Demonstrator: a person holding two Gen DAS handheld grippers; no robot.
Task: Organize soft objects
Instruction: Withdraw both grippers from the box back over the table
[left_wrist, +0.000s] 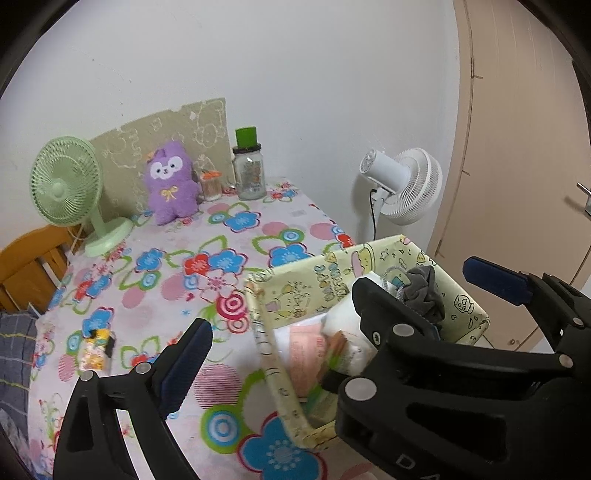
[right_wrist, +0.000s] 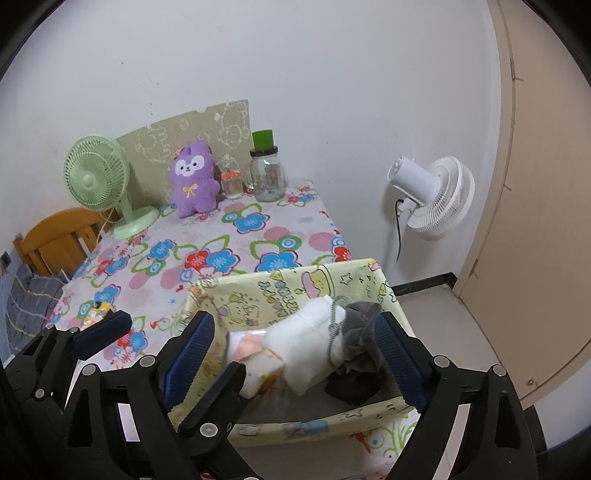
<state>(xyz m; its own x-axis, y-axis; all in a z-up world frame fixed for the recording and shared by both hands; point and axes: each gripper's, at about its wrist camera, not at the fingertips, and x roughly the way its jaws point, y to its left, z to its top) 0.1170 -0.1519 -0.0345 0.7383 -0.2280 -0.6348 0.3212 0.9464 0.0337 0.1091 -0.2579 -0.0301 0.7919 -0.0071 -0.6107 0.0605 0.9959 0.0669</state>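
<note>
Soft items fill one pale yellow cartoon-print fabric bin (right_wrist: 280, 291) at lower centre: one grey sock (right_wrist: 360, 332), one white cloth bundle (right_wrist: 306, 343), with the packets beneath half hidden. My right gripper (right_wrist: 295, 350) and left gripper (left_wrist: 280, 325) both gape wide, holding nothing. One purple plush toy (right_wrist: 192, 179) sits upper left.

open tablecloth (right_wrist: 229, 236) mid-table — fan (right_wrist: 96, 173), plush (right_wrist: 192, 181), jar (right_wrist: 266, 173) crowd the back.

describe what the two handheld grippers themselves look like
Both the left gripper and the right gripper are matte black plastic clamps with triangular cut-outs and round silver rivets at the pivots. Their jaws carry ribbed dark blue pads. White raised letters show on one black body. No cables or sleeves are visible.
</note>
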